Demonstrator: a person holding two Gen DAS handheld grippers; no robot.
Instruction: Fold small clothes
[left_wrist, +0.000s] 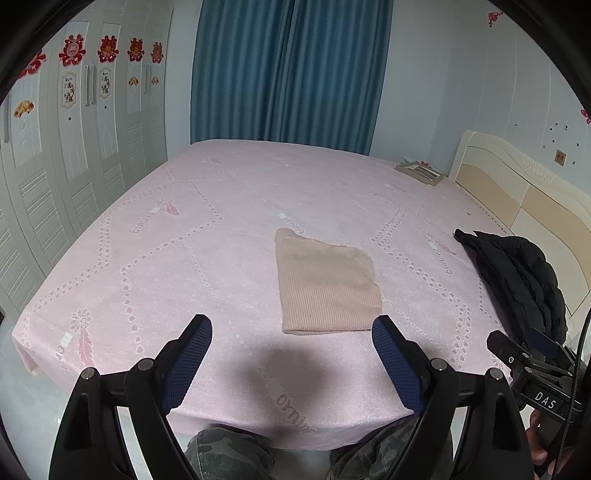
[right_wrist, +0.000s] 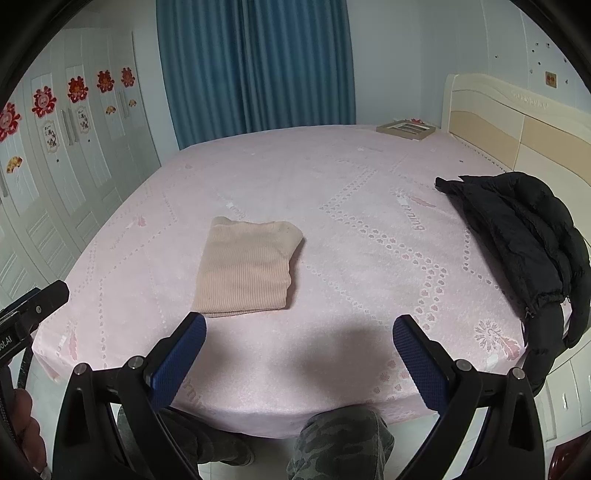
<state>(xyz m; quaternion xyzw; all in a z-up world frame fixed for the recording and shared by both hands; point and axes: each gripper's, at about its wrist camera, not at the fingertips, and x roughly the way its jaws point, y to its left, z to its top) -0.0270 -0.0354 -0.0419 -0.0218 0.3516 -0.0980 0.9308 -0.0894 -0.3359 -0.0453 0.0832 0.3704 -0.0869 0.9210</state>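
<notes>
**Folded knit on the bed, both grippers drawn back with jaws released**

The pink ribbed garment (left_wrist: 327, 284) lies as a flat, roughly rectangular packet on the bed (left_wrist: 155, 258), ahead of both tools and touching neither. From the left gripper (left_wrist: 291, 328) it sits forward and slightly right of centre; from the right gripper (right_wrist: 299, 326) it sits forward and to the left. Its long axis runs away from the person, near edge just beyond the fingertips. Neither gripper looks clearly nearer. Both pairs of jaws stand wide apart, holding nothing. The fold appears complete or nearly so. A black padded jacket (right_wrist: 524, 236) lies well apart at the right by the headboard (right_wrist: 517, 122); a framed object (right_wrist: 404, 129) rests at the far corner. Blue curtains (left_wrist: 288, 70) and a white wardrobe (left_wrist: 74, 147) close the room.
</notes>
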